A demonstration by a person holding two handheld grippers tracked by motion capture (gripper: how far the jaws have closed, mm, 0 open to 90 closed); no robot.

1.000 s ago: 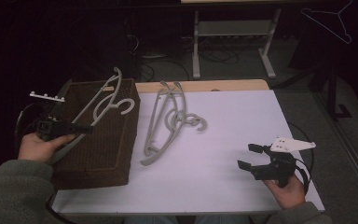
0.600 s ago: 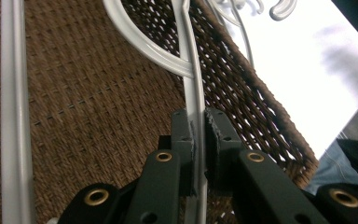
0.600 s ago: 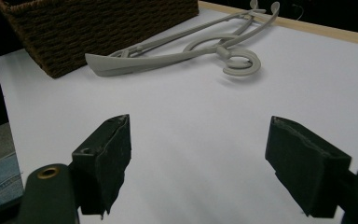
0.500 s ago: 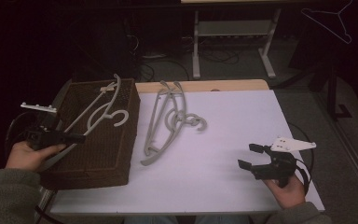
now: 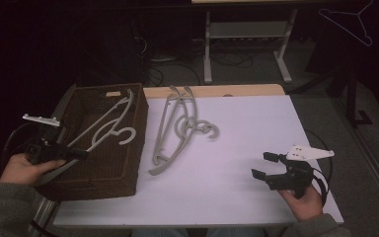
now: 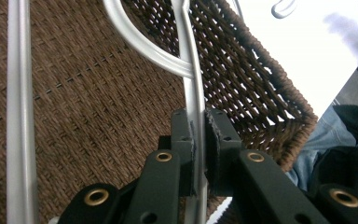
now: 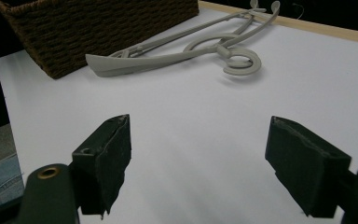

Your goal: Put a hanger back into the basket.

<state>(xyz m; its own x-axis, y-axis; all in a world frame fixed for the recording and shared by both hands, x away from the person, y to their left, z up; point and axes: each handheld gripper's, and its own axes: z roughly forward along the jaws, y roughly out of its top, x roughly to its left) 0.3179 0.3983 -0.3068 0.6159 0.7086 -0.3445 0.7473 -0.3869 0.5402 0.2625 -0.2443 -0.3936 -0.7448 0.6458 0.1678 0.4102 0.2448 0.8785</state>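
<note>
Item: one grey plastic hanger (image 5: 106, 129), lying slantwise in the woven brown basket (image 5: 84, 175), its hook curled toward the basket's right wall and one arm running down to the near left corner. That arm was clamped between the pads of the left tool (image 5: 81, 153), the jaws drawn narrow on the rail, as the left gripper view (image 6: 195, 116) confirmed; a second rail of the same hanger ran parallel well to the left of the jaws in that view. Step in hand, as judged: depositing the hanger in the basket, the piece resting low against the weave though not yet released. Next move, as judged: part the left tool's jaws, let the arm settle, and withdraw upward without snagging the rail or the basket rim. Beyond the basket, to the right of the left tool: two further grey hangers (image 5: 177, 126), stacked and overlapping on the white tabletop (image 5: 256, 128), just beside the basket wall, lying ahead of the right tool. Right tool (image 5: 265, 165): jaws spread wide, holding nothing, resting near the front right edge of the tabletop, well apart from the stacked hangers, presumably awaiting the following pick.
</note>
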